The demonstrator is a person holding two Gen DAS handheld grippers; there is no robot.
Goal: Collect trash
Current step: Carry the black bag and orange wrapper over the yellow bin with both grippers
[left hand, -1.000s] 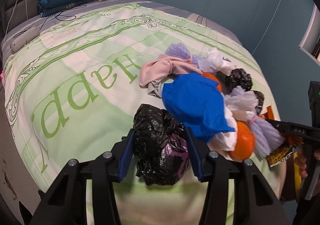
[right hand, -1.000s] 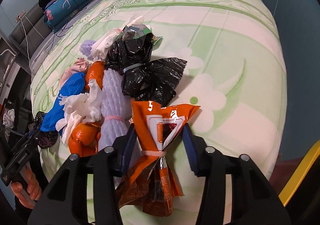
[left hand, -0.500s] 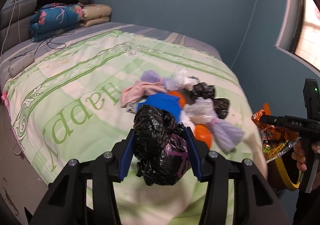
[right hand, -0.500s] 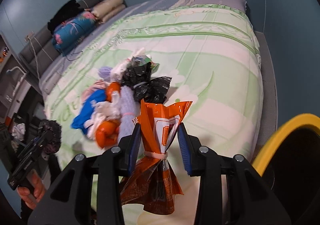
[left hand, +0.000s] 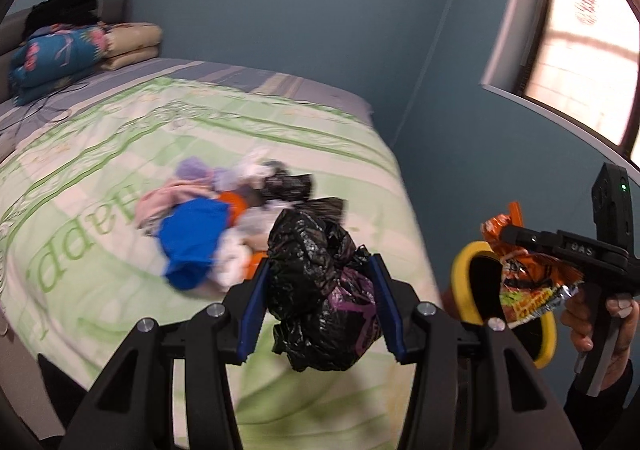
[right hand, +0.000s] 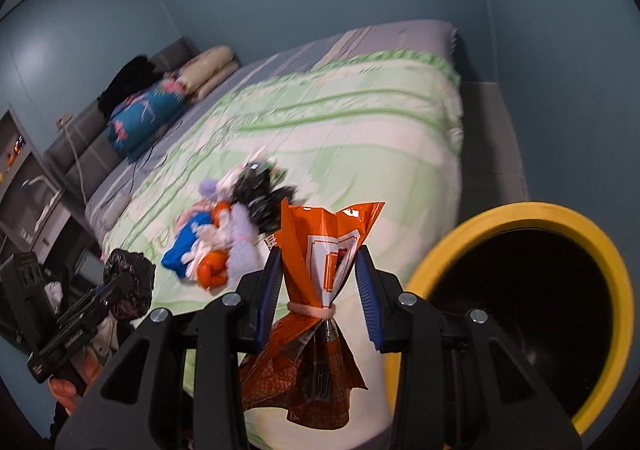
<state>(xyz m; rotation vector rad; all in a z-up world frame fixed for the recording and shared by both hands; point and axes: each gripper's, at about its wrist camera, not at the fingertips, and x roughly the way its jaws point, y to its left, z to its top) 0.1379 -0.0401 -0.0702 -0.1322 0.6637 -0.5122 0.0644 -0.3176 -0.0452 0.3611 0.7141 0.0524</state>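
My left gripper (left hand: 320, 302) is shut on a crumpled black plastic bag (left hand: 320, 290), held in the air above the bed's near edge. My right gripper (right hand: 318, 294) is shut on an orange snack wrapper (right hand: 320, 270) tied with a rubber band, just left of a yellow-rimmed bin (right hand: 532, 217). In the left wrist view the right gripper (left hand: 516, 246) with the wrapper (left hand: 528, 282) hangs over the bin (left hand: 464, 282). In the right wrist view the left gripper (right hand: 124, 286) shows at lower left with the black bag (right hand: 128, 278). A pile of trash (left hand: 224, 217) (right hand: 232, 234) lies on the bed.
The bed (left hand: 100, 153) has a green and white cover. Folded bedding (left hand: 60, 49) is stacked at its head. Blue walls surround it, with a window (left hand: 580, 49) at the right. A shelf unit (right hand: 28, 193) stands beside the bed. A hand (left hand: 600, 314) holds the right gripper's handle.
Both grippers have lifted up and away from the pile with their loads. The right one closed tighter on the wrapper, and the yellow bin has come into view.
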